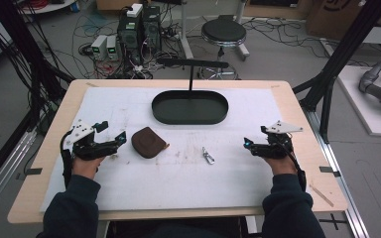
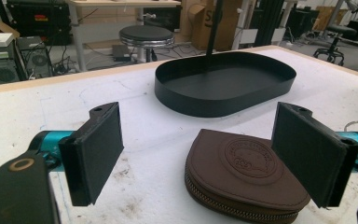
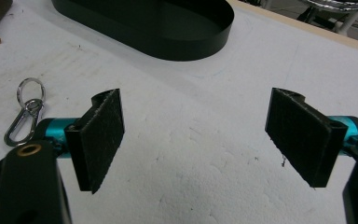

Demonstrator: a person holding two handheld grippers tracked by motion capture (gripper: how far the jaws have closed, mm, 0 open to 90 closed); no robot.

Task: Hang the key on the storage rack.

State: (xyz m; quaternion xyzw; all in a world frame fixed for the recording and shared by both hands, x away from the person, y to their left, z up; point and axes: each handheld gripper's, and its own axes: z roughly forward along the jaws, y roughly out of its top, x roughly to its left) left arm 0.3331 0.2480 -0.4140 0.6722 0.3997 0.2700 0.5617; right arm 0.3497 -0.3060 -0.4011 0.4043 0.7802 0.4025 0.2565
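Brown leather pouch (image 2: 242, 175) just before left gripper's (image 2: 205, 154) spread fingers (image 2: 95, 149)

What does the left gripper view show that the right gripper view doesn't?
The left gripper view alone shows the brown zip pouch close up, part of it lying between the open jaws of the left hand-held gripper, and a round black stool beyond the table. The right gripper view alone shows the metal clip with key ring beside the left jaw of the open right hand-held gripper. Both share the empty black oval tray and the white table cover.
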